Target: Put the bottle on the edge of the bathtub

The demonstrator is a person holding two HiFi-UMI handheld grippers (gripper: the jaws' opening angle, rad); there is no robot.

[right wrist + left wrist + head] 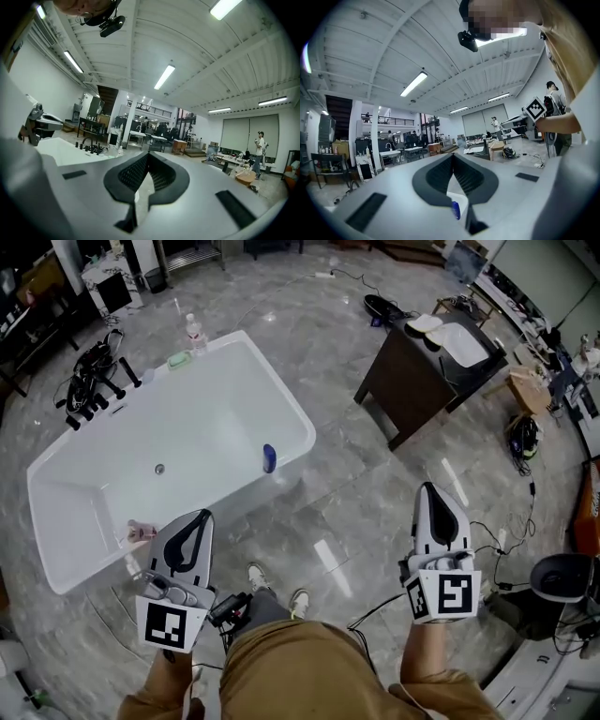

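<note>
My main worry is a knock-over. The clear plastic bottle with a red label (pixel 194 334) is tall and looks light. It stands on what appears to be the far corner ledge of the white bathtub (pixel 279 390), just beside a green bar of soap (pixel 178 359). A clumsy reach across the basin could tip it into the tub or off onto the marble floor (pixel 347 521). A glancing touch from shut fingers would do it, and so would a grip taken too high. The soap could also get shoved off, and the black tap fittings (pixel 94 381) crowd the approach from the left.

I cannot tell whether the bottle still has to be moved, since it already seems to be on the rim.

The fingers of the left gripper (pixel 192 517) are pressed together at the tips and hold nothing. The right gripper (pixel 433 488) is the same, fully closed and empty. The bottle is well apart from both. It sits across the whole tub from the left gripper and further still from the right gripper, which hangs over bare floor.
</note>
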